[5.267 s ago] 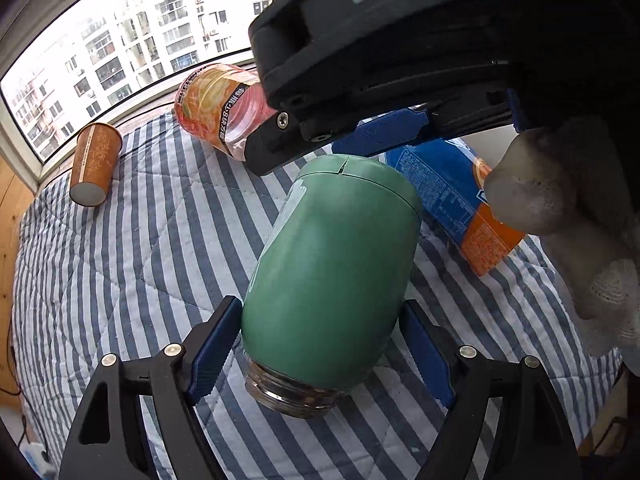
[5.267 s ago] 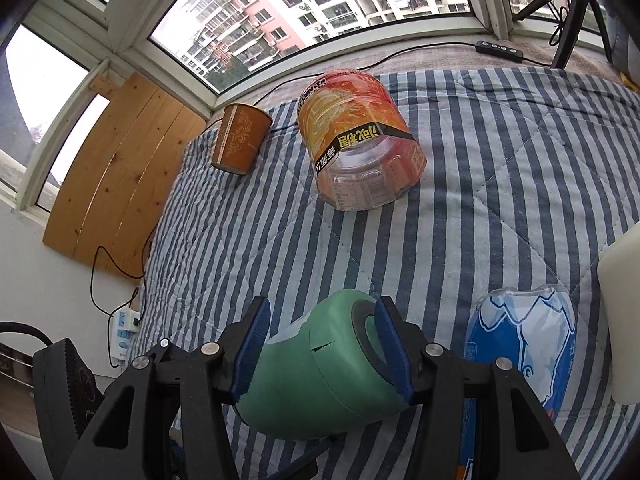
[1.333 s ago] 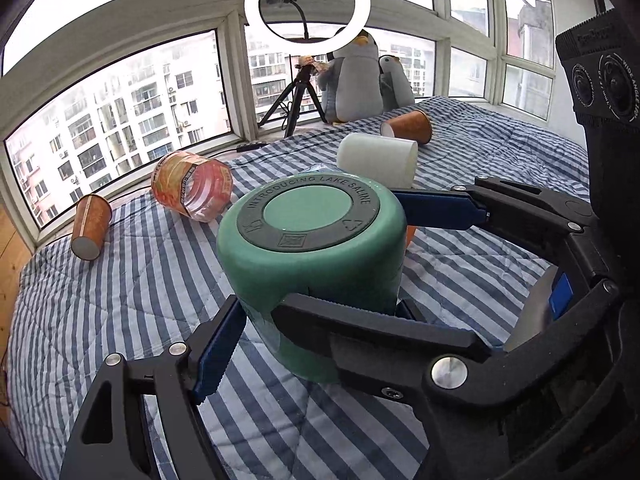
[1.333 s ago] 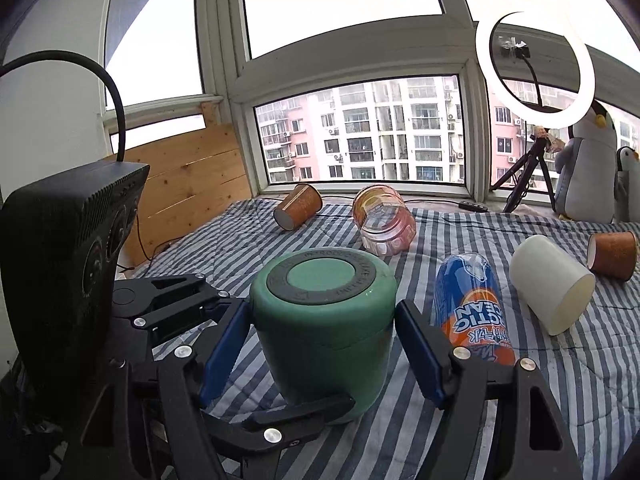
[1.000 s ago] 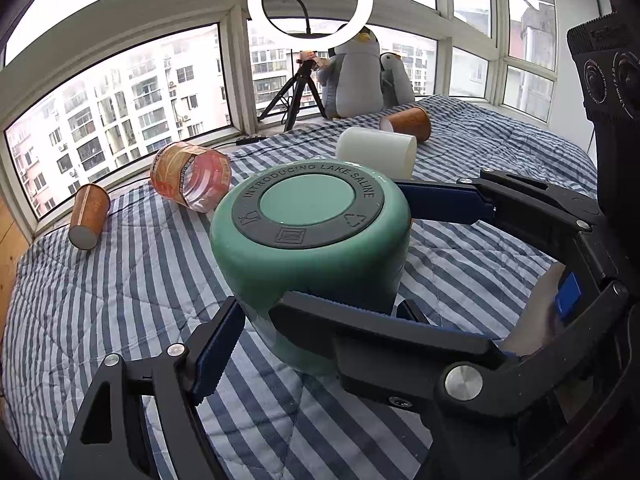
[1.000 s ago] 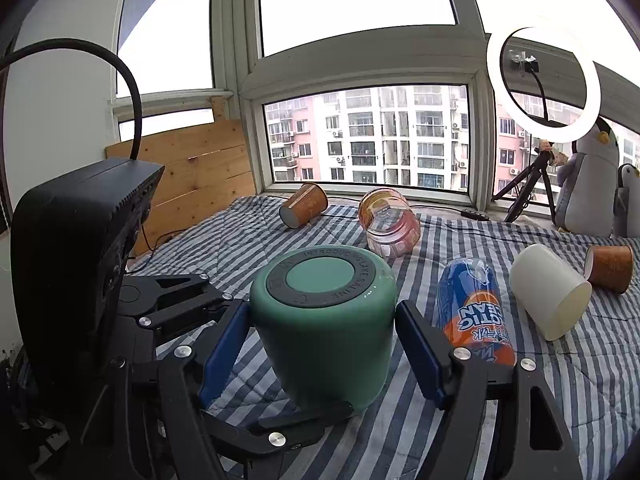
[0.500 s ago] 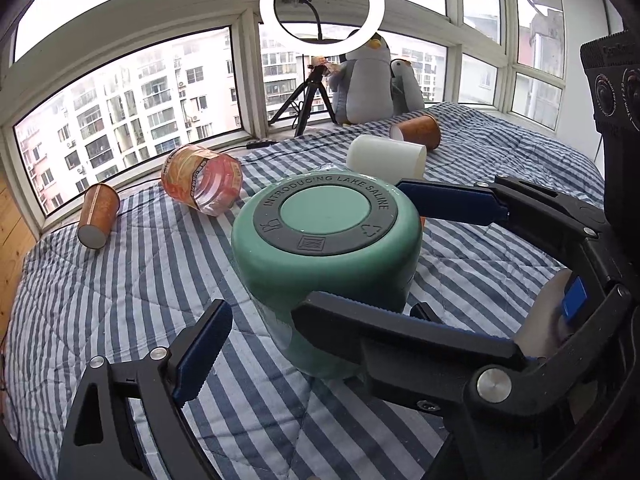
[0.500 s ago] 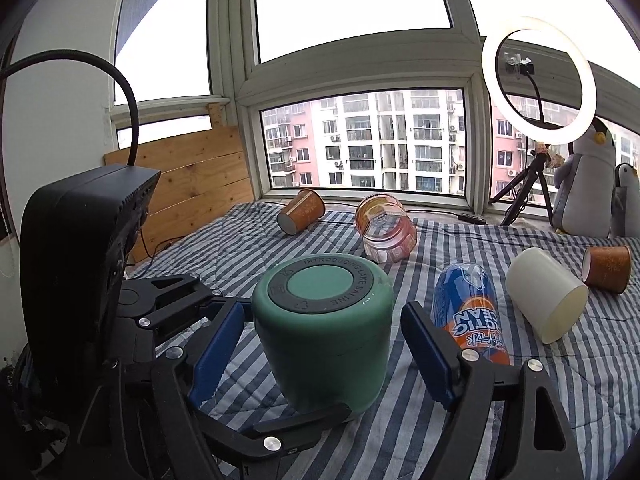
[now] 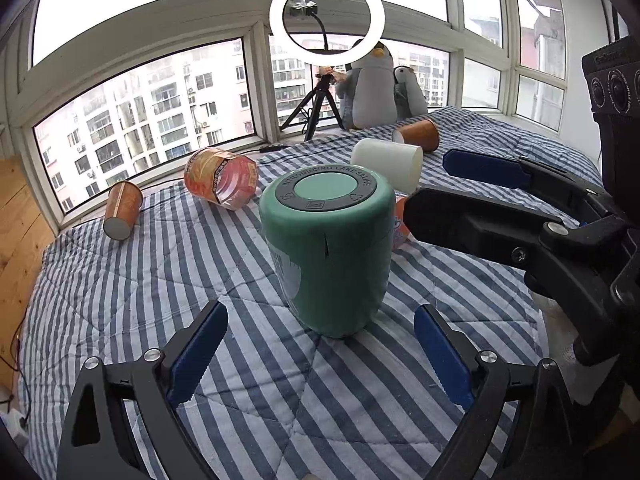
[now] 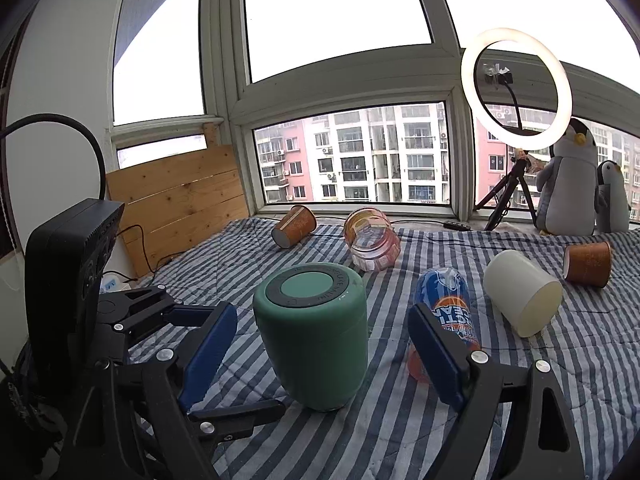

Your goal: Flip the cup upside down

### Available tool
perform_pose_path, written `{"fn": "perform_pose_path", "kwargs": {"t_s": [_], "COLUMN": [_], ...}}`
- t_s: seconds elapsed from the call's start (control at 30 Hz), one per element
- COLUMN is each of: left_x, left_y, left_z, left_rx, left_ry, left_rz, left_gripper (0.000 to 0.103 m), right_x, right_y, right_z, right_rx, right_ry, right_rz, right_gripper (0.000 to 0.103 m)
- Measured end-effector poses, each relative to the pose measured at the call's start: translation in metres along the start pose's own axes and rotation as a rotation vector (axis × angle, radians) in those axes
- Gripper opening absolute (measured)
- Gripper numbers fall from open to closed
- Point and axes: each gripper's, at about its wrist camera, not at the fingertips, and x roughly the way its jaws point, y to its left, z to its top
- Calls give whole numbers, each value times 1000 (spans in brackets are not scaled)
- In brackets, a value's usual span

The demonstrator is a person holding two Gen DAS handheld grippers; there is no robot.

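The green cup (image 9: 328, 256) stands upside down on the striped blanket, its grey-ringed base facing up; it also shows in the right wrist view (image 10: 314, 332). My left gripper (image 9: 320, 354) is open, its blue pads just short of the cup and clear of it on both sides. My right gripper (image 10: 320, 354) is open too, pads apart on either side of the cup without touching. Neither holds anything. The right gripper also shows in the left wrist view (image 9: 488, 196), to the cup's right.
On the blanket (image 10: 520, 380) lie a blue-and-orange can (image 10: 448, 312), a white cup (image 10: 520, 298), a brown paper cup (image 10: 588, 264), a clear orange-labelled jar (image 10: 372, 244) and another paper cup (image 10: 294, 226). Ring light, tripod and penguin toys stand at the window.
Both grippers have opened wider and drawn back from the cup, which stays standing upside down on the blanket.
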Motion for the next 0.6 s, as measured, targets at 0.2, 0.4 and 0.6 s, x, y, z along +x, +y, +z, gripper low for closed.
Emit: {"fn": "perform_pose_path", "kwargs": {"t_s": [0.2, 0.4, 0.6], "left_x": [-32, -61, -71], "left_y": [4, 13, 13], "left_z": [-12, -24, -37], "left_rx": [-104, -251, -293], "left_ry": [-158, -356, -443], "left_rz": [62, 173, 293], "left_gripper": [97, 101, 102], "right_x": [-32, -53, -64], "right_y": [-7, -11, -10], "right_z": [-10, -18, -24], "right_rx": [7, 4, -17], "right_ry": [-81, -152, -205], "right_rz": [-98, -228, -348], "right_gripper": [87, 87, 88]}}
